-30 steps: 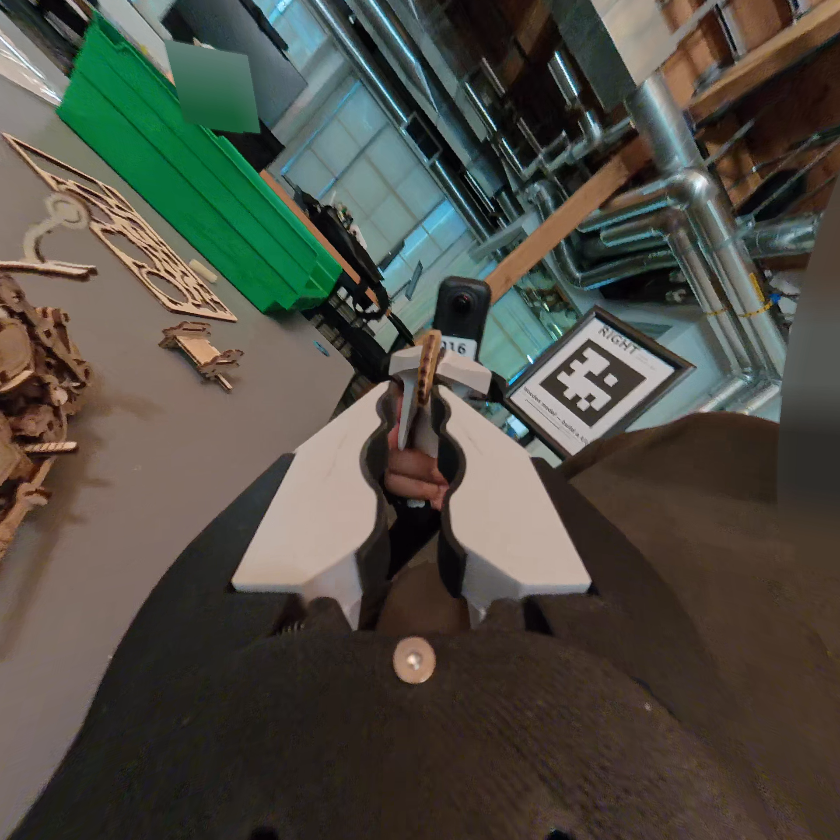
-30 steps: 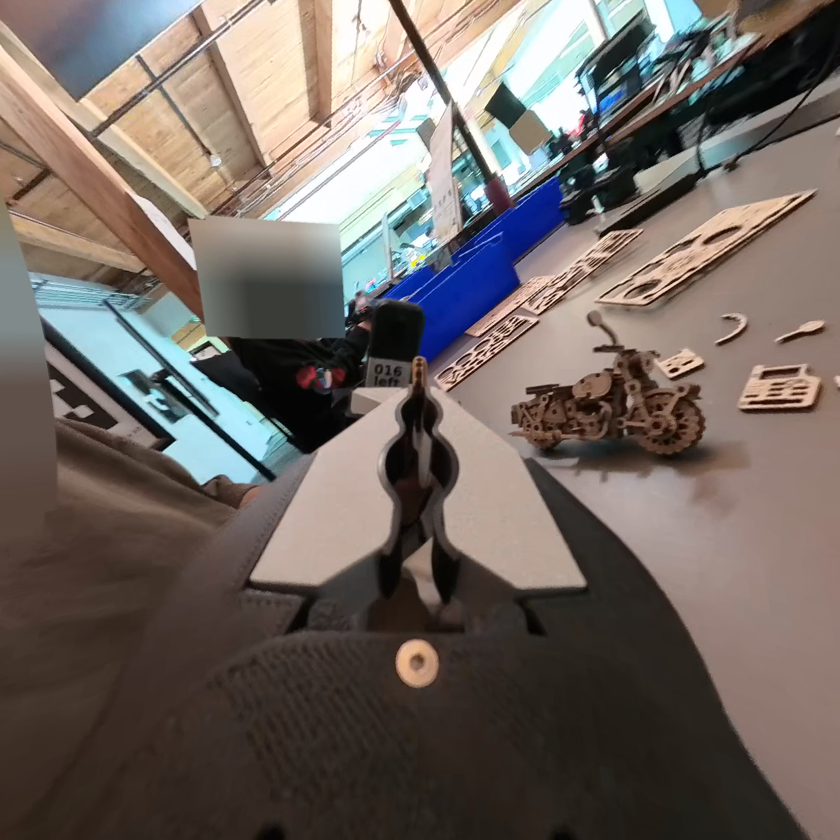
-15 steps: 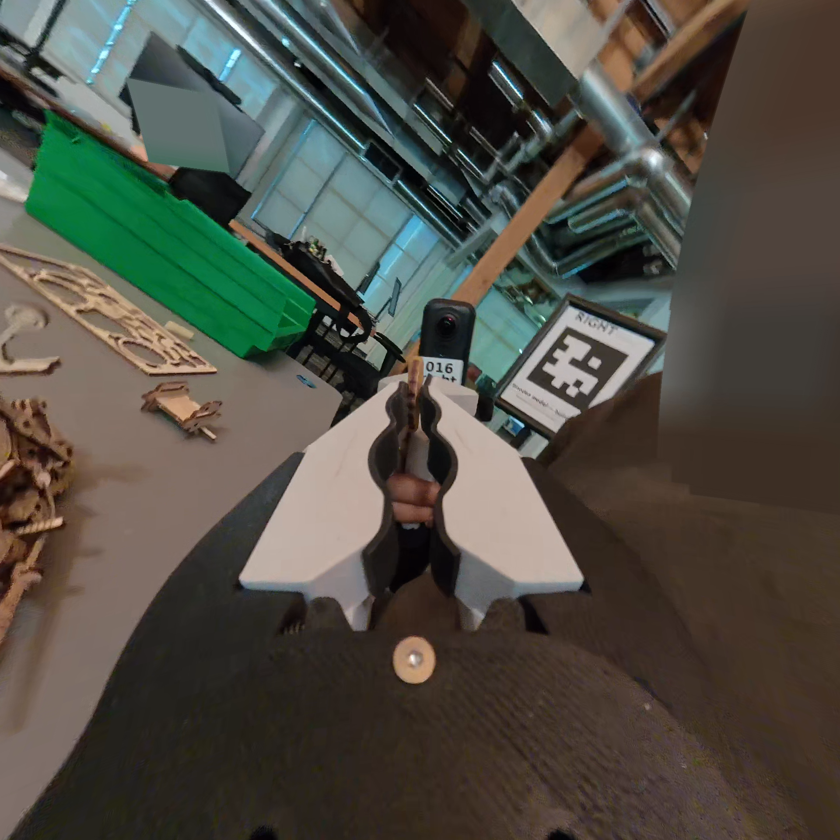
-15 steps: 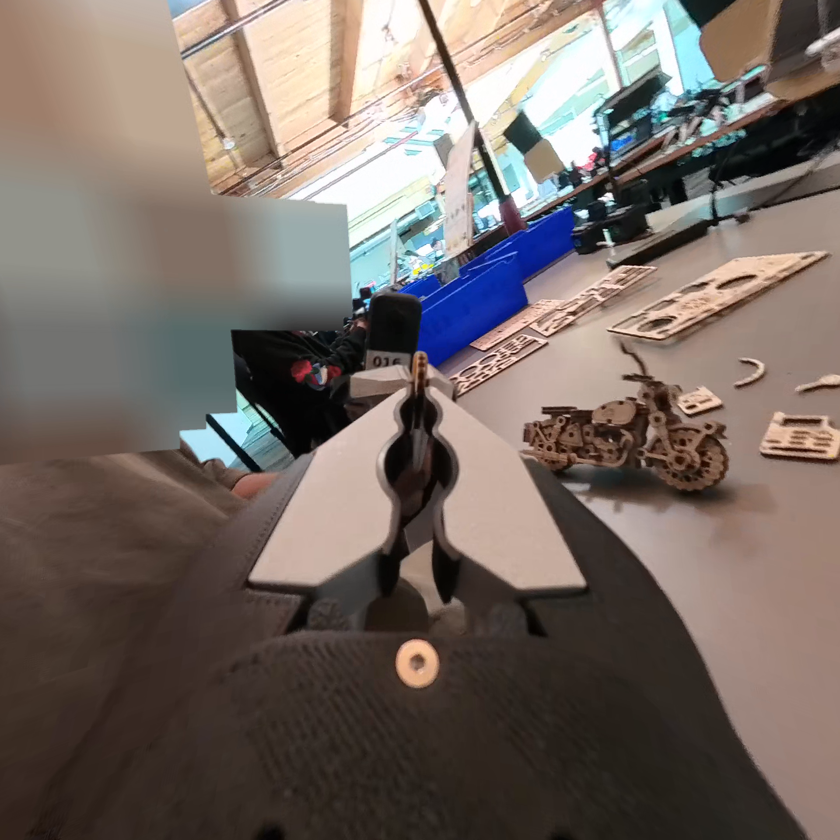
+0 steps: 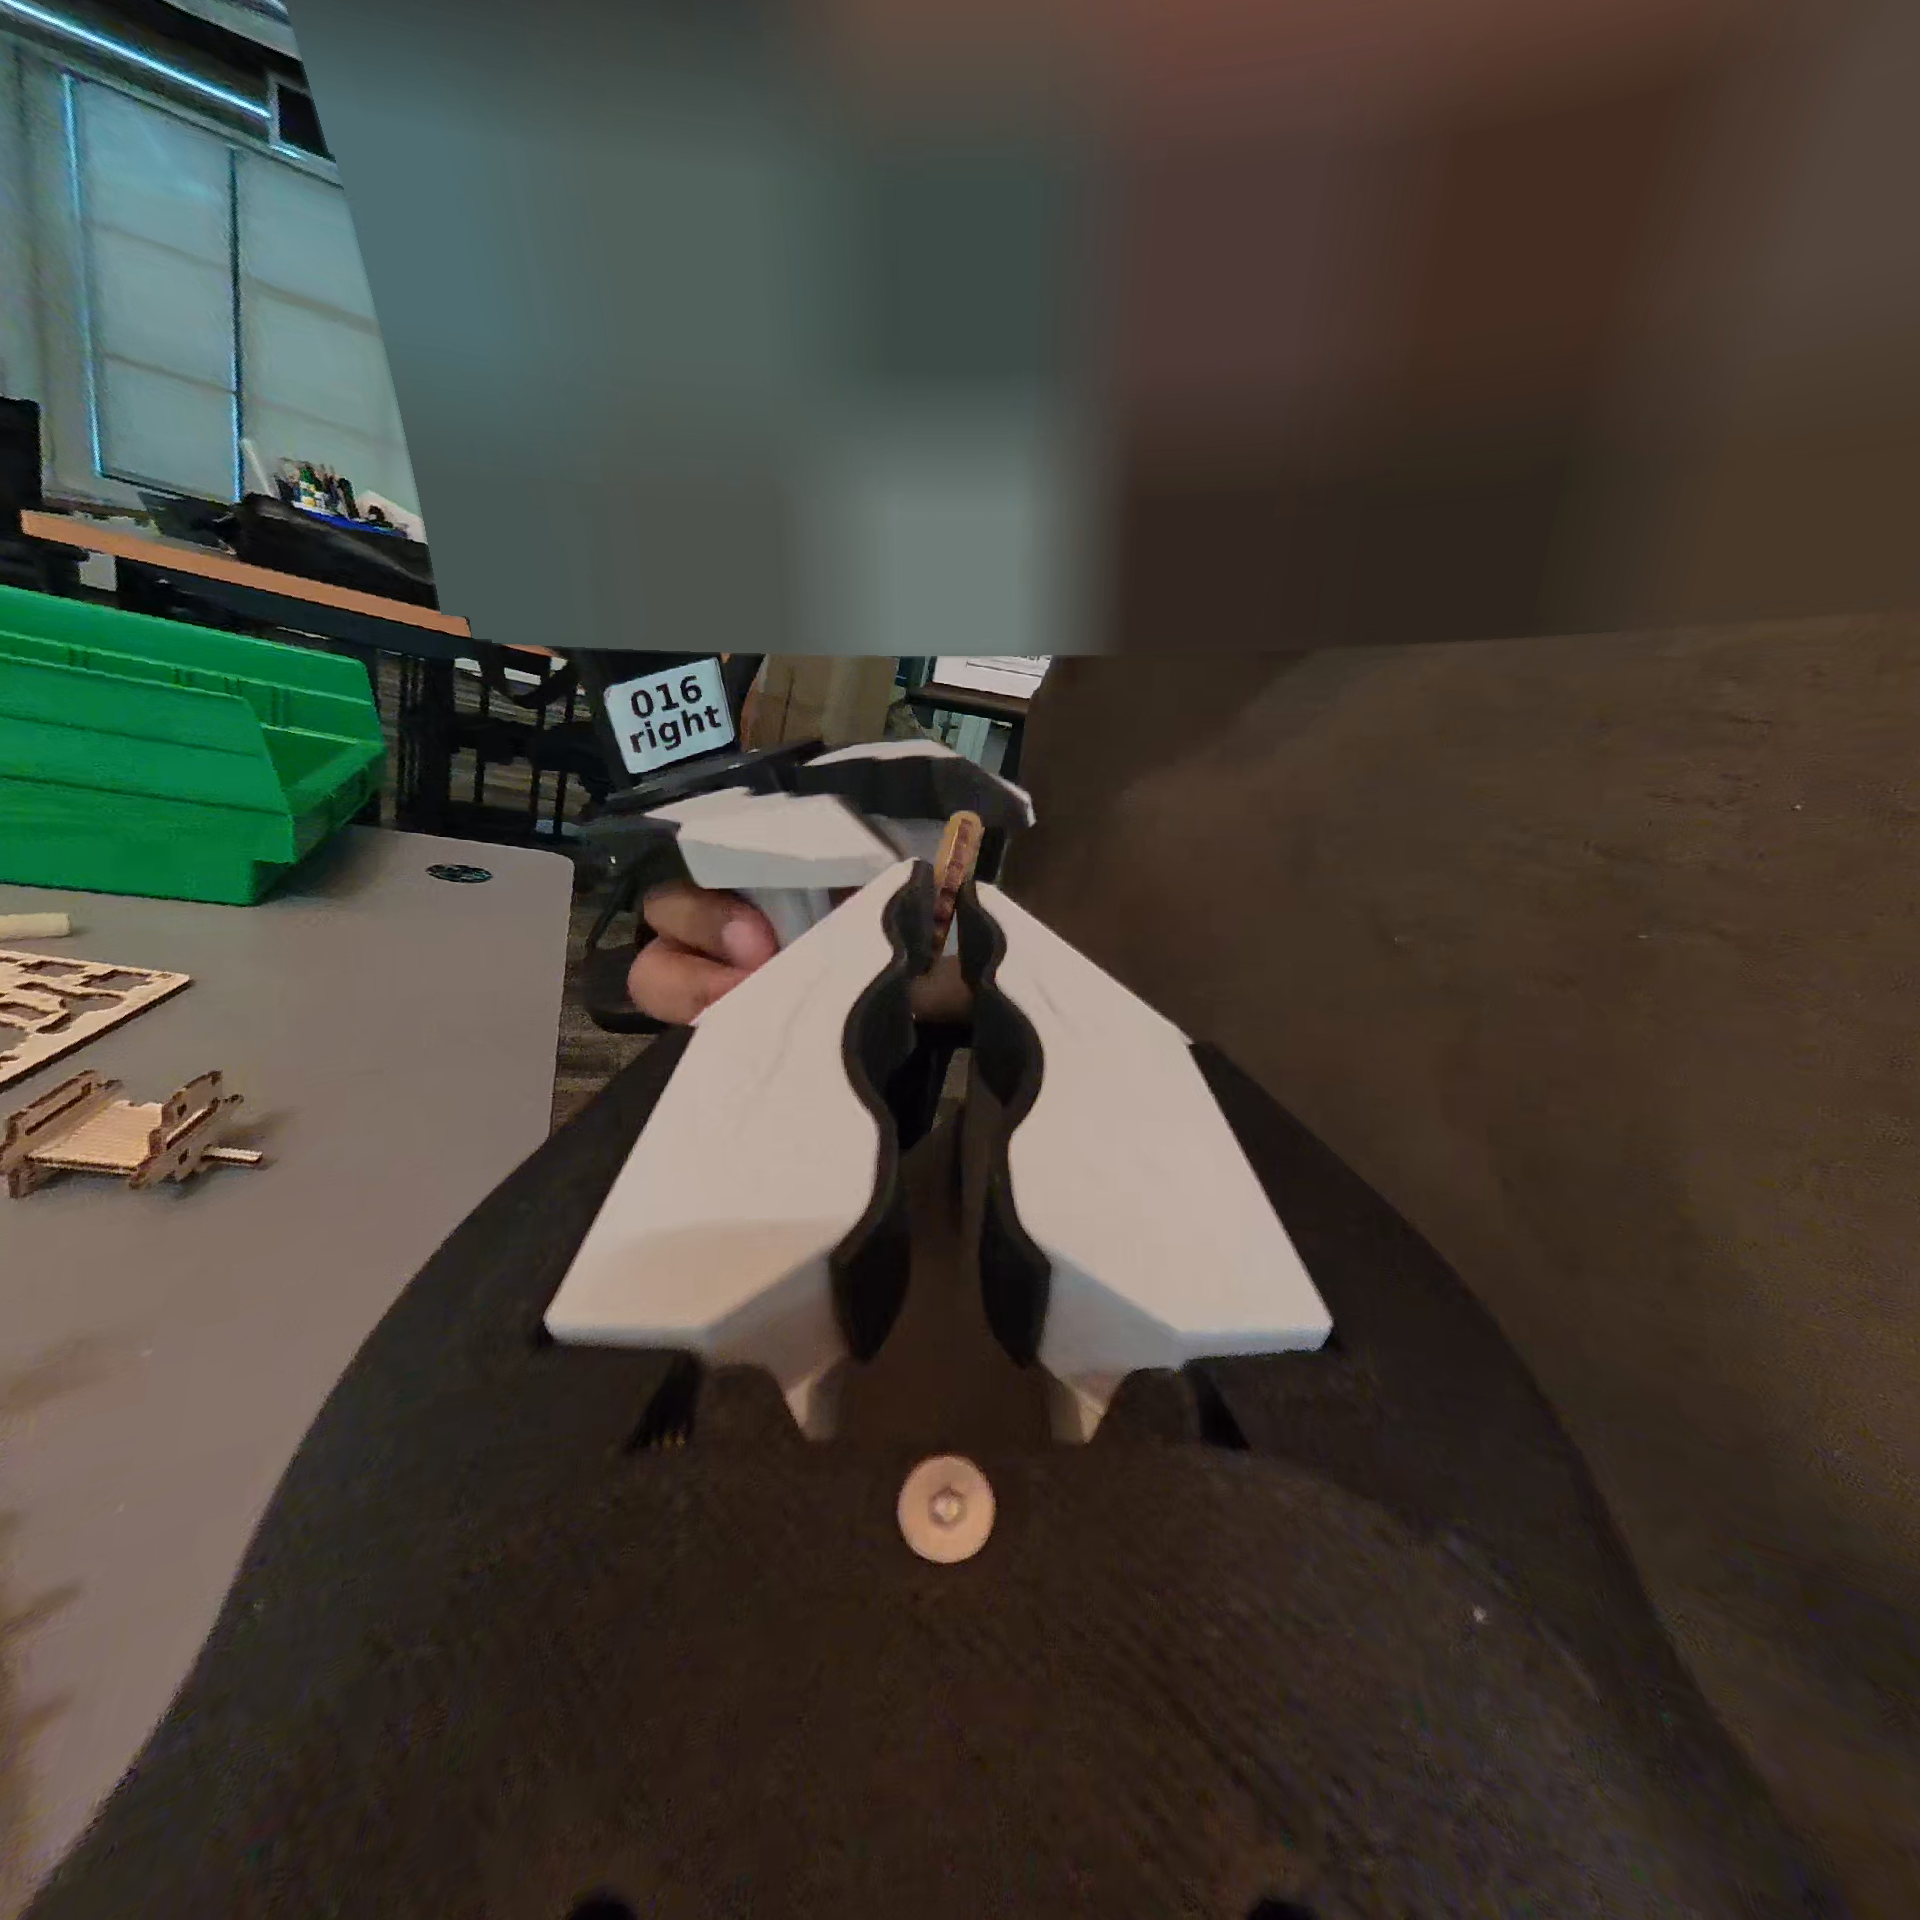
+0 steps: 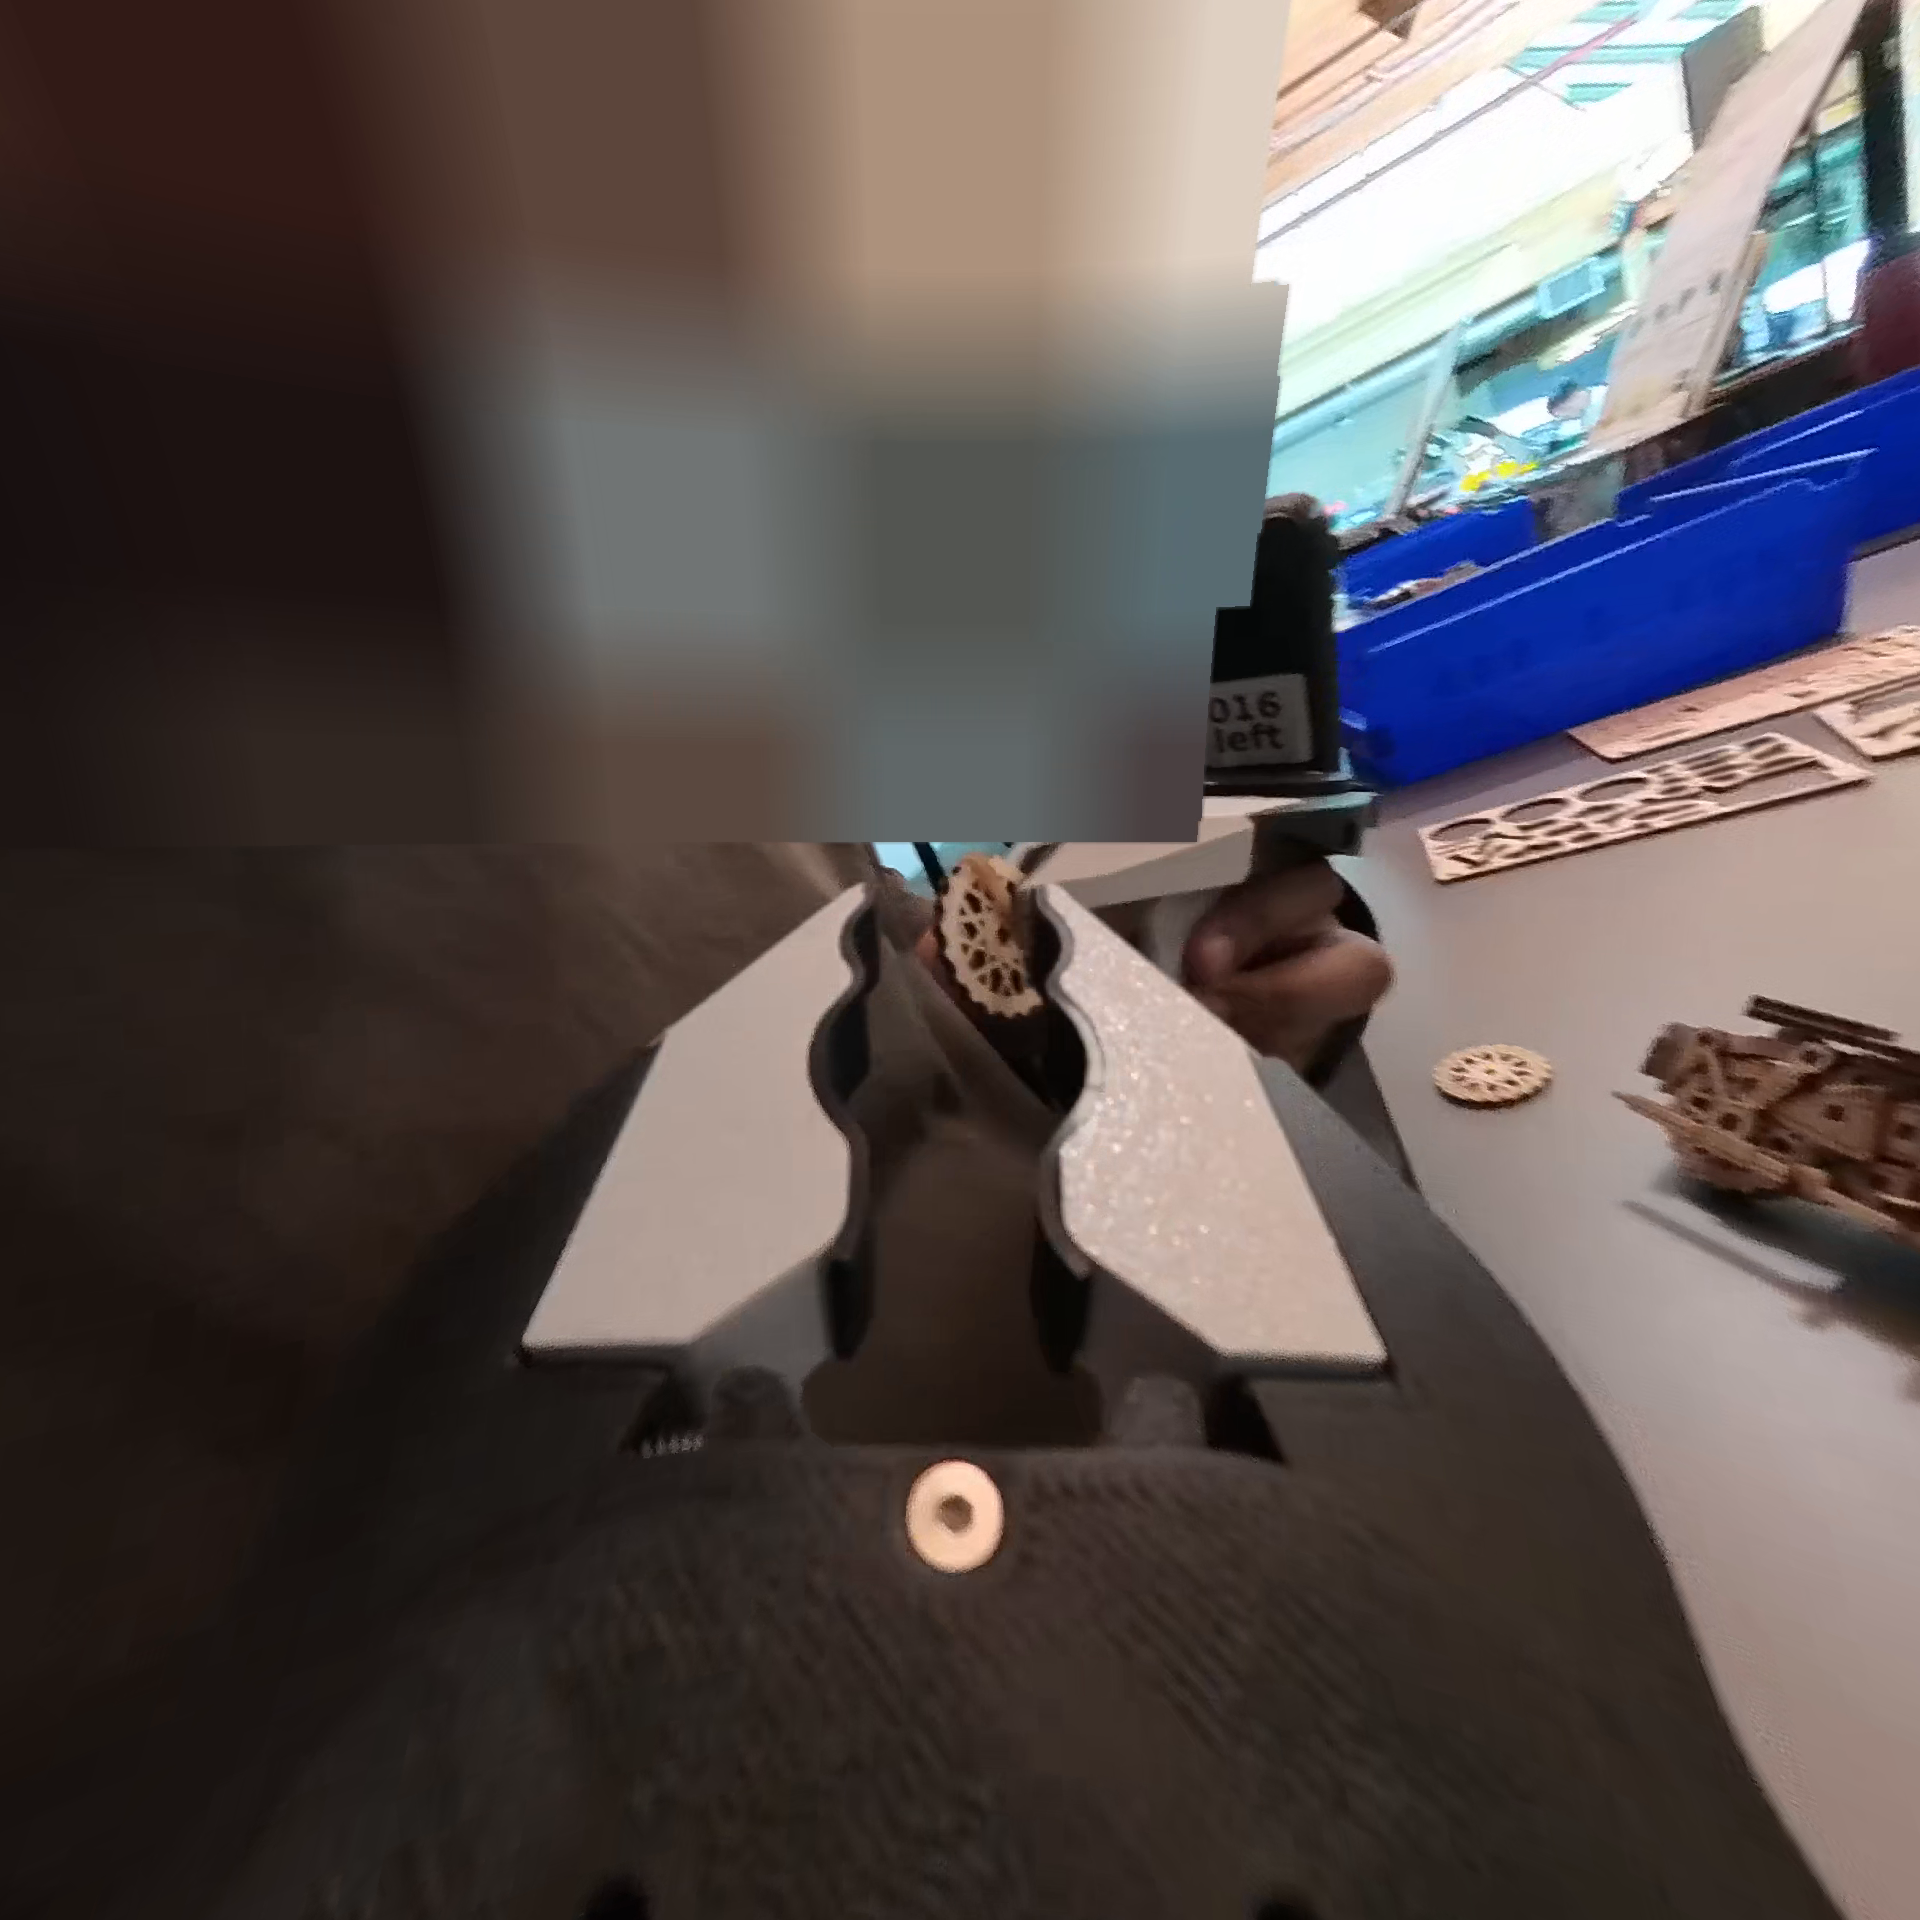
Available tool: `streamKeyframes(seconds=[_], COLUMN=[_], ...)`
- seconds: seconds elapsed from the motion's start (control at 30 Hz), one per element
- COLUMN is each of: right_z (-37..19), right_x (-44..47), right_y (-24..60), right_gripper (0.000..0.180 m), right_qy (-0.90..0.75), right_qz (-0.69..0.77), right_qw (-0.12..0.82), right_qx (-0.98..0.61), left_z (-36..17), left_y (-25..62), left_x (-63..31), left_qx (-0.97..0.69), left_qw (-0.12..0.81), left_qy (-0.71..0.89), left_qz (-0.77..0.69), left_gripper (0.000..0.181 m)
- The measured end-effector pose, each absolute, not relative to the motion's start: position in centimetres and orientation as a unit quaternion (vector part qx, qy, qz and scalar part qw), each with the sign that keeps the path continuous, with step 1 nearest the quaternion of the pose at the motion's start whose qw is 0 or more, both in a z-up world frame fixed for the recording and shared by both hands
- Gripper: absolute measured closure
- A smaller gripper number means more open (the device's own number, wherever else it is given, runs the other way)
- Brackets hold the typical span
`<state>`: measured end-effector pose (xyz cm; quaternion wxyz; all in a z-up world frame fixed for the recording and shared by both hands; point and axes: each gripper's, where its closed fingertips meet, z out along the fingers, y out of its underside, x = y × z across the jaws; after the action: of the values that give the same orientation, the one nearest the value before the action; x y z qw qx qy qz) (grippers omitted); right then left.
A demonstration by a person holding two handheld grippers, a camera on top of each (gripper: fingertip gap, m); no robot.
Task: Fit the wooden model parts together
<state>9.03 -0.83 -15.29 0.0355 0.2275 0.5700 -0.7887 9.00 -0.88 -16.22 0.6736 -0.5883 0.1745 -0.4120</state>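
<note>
My left gripper (image 5: 940,899) is shut on a small wooden gear (image 5: 957,857), seen edge-on at its tips. In the right wrist view the same gear (image 6: 985,945) shows its spoked face between the tips of my right gripper (image 6: 954,899), which is open and does not grip it. The left gripper's fingers (image 6: 1132,878) reach in from the right and hold the gear. Both grippers are held up in the air, off the near edge of the grey table (image 6: 1558,1351). A part-built wooden motorcycle model (image 6: 1787,1122) stands on the table to the right.
A second loose gear (image 6: 1493,1073) lies beside the model. Cut-out wooden sheets (image 6: 1642,810) and blue bins (image 6: 1610,603) are behind. In the left wrist view a small wooden sub-assembly (image 5: 125,1132), a sheet (image 5: 62,997) and green bins (image 5: 156,769) are at the left. The person's torso is close. Left tips and right tips are each some 20 cm from the part-built wooden motorcycle model (image 6: 1787,1122).
The right gripper, which was shut on the gear, has opened. The left gripper closed on the gear and now holds it. Both grippers tilted downward and the views swung.
</note>
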Motion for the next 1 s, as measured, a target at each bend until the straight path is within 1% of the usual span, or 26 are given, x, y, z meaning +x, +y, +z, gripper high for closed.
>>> streamKeyframes(seconds=[0.07, 0.23, 0.33, 0.37, 0.4, 0.53, 0.6, 0.67, 0.83, 1.0], right_z=[-15.3, -16.1, -16.2, -16.2, -16.1, -16.2, -16.1, -16.3, -16.3, -16.2], right_x=[9.2, 9.6, 9.9, 9.8, 9.7, 9.5, 9.3, 9.1, 8.7, 9.0], right_y=[-0.8, -1.5, -1.8, -1.8, -1.7, -1.5, -1.3, -1.3, -0.9, -1.1], right_gripper=[0.152, 0.146, 0.151, 0.157, 0.158, 0.162, 0.163, 0.164, 0.168, 0.168], right_qy=[0.567, 0.587, 0.587, 0.586, 0.587, 0.596, 0.596, 0.601, 0.608, 0.618], right_qz=[-0.790, -0.775, -0.776, -0.777, -0.777, -0.771, -0.771, -0.766, -0.760, -0.755], right_qw=[0.054, 0.067, 0.079, 0.074, 0.068, 0.040, 0.028, 0.021, -0.019, -0.041], right_qx=[0.226, 0.223, 0.217, 0.219, 0.219, 0.218, 0.222, 0.226, 0.230, 0.217], left_z=[-16.1, -16.1, -16.1, -16.1, -16.1, -15.9, -16.0, -16.0, -15.9, -16.0], left_y=[-0.9, -0.9, -1.0, -0.9, -0.9, -0.7, -0.4, -0.4, -0.4, -0.6], left_x=[8.9, 9.5, 9.9, 9.9, 9.8, 9.4, 9.0, 9.0, 8.8, 9.1], left_qx=[-0.584, -0.579, -0.573, -0.572, -0.572, -0.573, -0.581, -0.582, -0.584, -0.586], left_qw=[0.674, 0.666, 0.661, 0.662, 0.663, 0.670, 0.671, 0.675, 0.691, 0.688], left_qy=[0.175, 0.183, 0.184, 0.181, 0.179, 0.162, 0.151, 0.152, 0.159, 0.171], left_qz=[-0.417, -0.434, -0.449, -0.450, -0.448, -0.443, -0.435, -0.428, -0.394, -0.393], left_gripper=[0.177, 0.177, 0.176, 0.176, 0.176, 0.175, 0.170, 0.176, 0.178, 0.177])
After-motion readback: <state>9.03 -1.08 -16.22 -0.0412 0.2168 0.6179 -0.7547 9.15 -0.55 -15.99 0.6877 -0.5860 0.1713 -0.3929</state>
